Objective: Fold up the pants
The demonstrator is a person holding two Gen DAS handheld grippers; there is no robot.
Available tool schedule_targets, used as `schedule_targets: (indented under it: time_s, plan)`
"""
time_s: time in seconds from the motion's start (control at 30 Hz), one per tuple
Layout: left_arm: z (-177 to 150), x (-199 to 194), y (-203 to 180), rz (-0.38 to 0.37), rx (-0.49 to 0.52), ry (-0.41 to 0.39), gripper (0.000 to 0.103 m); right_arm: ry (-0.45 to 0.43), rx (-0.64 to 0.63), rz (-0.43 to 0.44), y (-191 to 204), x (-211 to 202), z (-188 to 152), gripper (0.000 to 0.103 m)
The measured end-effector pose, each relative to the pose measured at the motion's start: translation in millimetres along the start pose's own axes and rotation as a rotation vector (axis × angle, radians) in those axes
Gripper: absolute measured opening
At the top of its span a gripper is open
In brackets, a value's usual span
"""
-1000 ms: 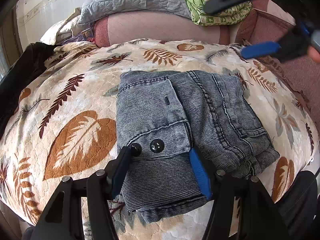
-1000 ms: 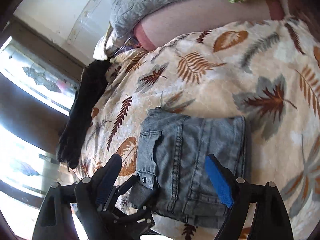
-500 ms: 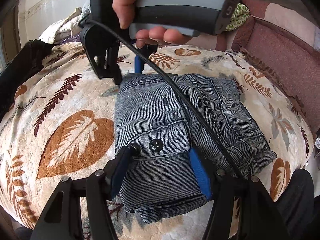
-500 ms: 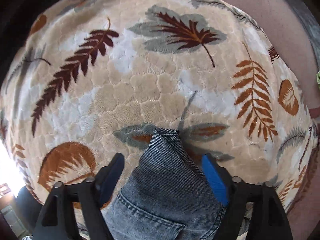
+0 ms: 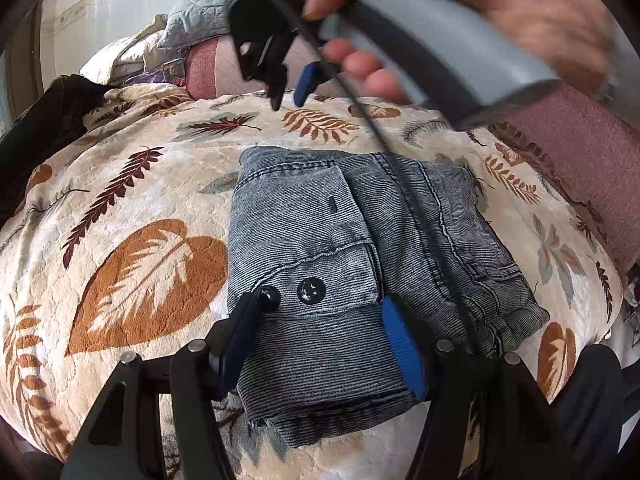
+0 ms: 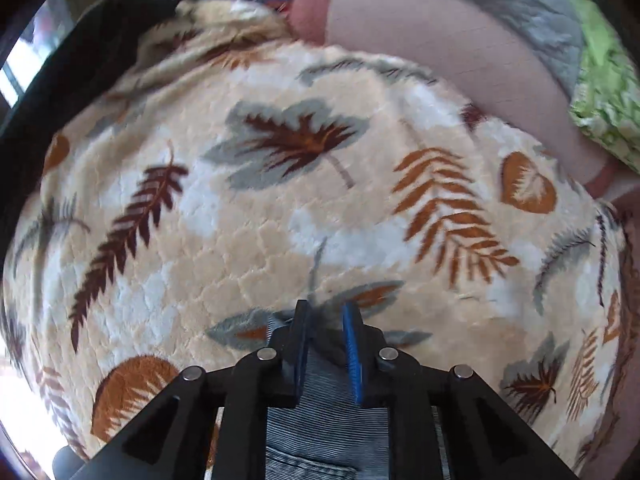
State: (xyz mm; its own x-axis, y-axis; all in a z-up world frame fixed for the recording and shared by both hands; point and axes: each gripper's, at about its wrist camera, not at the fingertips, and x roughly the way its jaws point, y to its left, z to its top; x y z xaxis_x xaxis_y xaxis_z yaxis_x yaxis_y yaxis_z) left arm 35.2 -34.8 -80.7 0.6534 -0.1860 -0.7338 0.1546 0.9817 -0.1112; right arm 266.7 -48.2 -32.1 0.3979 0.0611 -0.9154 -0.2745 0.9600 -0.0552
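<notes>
The grey-blue denim pants [image 5: 360,256] lie folded in a compact bundle on the leaf-patterned blanket [image 5: 132,216]. My left gripper [image 5: 320,320] is open, its fingers straddling the near end of the bundle by two black buttons [image 5: 310,291]. My right gripper [image 5: 288,92] is held in the air above the blanket beyond the far edge of the pants, its jaws nearly closed and empty. In the right wrist view my right gripper [image 6: 326,320] points at the blanket [image 6: 280,220], with the denim [image 6: 328,432] showing below its fingers.
Pillows and a grey quilt [image 5: 196,24] are piled at the bed's head. A dark garment [image 5: 44,128] lies on the left edge. A maroon cushion [image 5: 580,152] is on the right. A green cloth [image 6: 608,92] is at the far right.
My right gripper has lifted away from the far corner of the pants and its jaws have closed up. My left gripper has stayed in place.
</notes>
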Motion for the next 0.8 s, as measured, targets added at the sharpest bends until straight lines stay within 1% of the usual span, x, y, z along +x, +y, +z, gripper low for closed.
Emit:
schedule_targets:
  time_s: [0.03,0.1,0.17,0.2,0.27,0.33,0.4,0.43,0.5,0.6,0.63,0.67,0.7,0.73,0.77,0.8]
  plan:
    - [1,-1,1,-0.005,-0.012,0.006,0.065,-0.002,0.03,0.057,-12,-10,-8,0.022]
    - [5,-6,5,-0.022,-0.049,0.014,0.065,0.023,0.047,0.151,-25,-26,-31,0.031]
    - [9,-12,9,-0.043,-0.082,0.017,0.065,0.036,0.068,0.205,-40,-33,-68,0.046]
    - [10,-15,10,-0.044,-0.094,0.016,0.065,0.045,0.085,0.233,-45,-30,-86,0.047]
    - [13,-24,12,-0.023,-0.103,0.008,0.065,0.077,0.121,0.267,-59,-18,-121,0.048]
    - [14,-32,12,0.001,-0.105,-0.003,0.065,0.128,0.137,0.285,-72,5,-150,0.049]
    - [17,-36,14,0.02,-0.098,-0.004,0.065,0.091,0.159,0.314,-81,9,-162,0.05]
    - [18,-37,14,0.034,-0.097,-0.003,0.065,0.086,0.174,0.318,-82,6,-162,0.05]
    - [20,-38,16,0.052,-0.092,0.007,0.065,0.076,0.175,0.294,-80,-4,-161,0.053]
    - [20,-39,19,0.076,-0.087,0.009,0.065,0.001,0.149,0.268,-78,-28,-168,0.053]
    - [19,-36,21,0.081,-0.084,0.016,0.065,-0.018,0.148,0.272,-78,-34,-175,0.055]
    - [19,-32,23,0.09,-0.083,0.025,0.065,-0.021,0.153,0.277,-80,-35,-182,0.063]
    - [19,-28,24,0.1,-0.086,0.034,0.065,-0.002,0.155,0.261,-80,-30,-190,0.069]
    - [18,-22,25,0.104,-0.092,0.045,0.065,0.043,0.137,0.227,-79,-18,-196,0.072]
    - [17,-16,27,0.103,-0.093,0.064,0.065,0.078,0.106,0.206,-77,-6,-202,0.073]
    - [16,-10,27,0.101,-0.092,0.083,0.065,0.048,0.095,0.207,-78,-6,-205,0.074]
